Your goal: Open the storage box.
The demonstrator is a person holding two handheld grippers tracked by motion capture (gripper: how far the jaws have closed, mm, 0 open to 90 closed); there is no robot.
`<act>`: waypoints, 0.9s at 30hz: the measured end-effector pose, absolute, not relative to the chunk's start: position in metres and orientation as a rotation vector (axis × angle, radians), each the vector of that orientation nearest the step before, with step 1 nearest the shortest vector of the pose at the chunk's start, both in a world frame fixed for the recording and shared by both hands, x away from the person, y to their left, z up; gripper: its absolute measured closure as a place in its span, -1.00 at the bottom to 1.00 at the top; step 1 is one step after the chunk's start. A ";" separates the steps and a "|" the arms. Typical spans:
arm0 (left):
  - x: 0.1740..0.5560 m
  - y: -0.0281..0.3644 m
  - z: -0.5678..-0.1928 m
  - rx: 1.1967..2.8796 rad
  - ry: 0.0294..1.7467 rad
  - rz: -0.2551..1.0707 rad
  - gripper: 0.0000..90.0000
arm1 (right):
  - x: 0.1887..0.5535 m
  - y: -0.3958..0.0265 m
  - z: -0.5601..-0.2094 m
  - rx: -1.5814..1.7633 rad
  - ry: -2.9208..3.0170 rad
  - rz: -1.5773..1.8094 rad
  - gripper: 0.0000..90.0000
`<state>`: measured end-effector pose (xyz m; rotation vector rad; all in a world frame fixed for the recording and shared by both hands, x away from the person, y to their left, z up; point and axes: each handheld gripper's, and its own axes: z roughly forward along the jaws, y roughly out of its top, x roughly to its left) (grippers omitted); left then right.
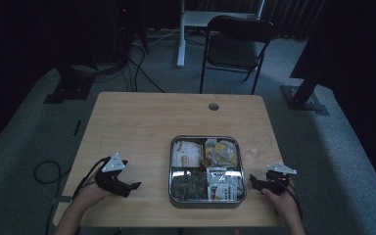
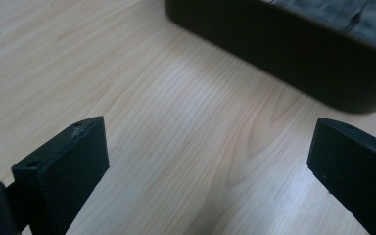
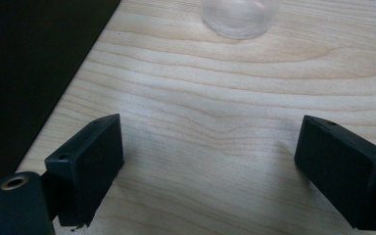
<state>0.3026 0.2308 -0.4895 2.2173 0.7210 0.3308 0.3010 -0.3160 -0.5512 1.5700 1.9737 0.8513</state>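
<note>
High view: I read both grippers as parked either side of the compartment tray (image 1: 207, 199), ready to pick from it; left gripper (image 1: 136, 186) released, jaws wide, tray wall (image 2: 293, 63) just ahead to its right; right gripper (image 1: 252, 182) also released, empty, beside the tray's right edge; clear glass cup (image 3: 239, 17) ahead of it, apart.

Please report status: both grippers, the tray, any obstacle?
Left hand-held gripper open, empty, left of tray. Right hand-held gripper open, empty, right of tray. Clear glass stands beyond right gripper. Nothing between the grippers and tray.
</note>
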 end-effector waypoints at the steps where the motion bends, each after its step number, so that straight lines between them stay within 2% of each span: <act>1: 0.303 0.228 -0.488 2.215 0.710 0.330 -0.96 | 0.301 -0.316 -0.551 1.570 1.974 0.851 -0.77; 26: 0.315 0.164 -0.465 2.195 0.523 0.261 -0.96 | 0.301 -0.316 -0.551 1.570 1.974 0.851 -0.77; 27: 0.315 0.162 -0.465 2.192 0.516 0.258 -0.90 | 0.301 -0.316 -0.551 1.570 1.974 0.851 -0.77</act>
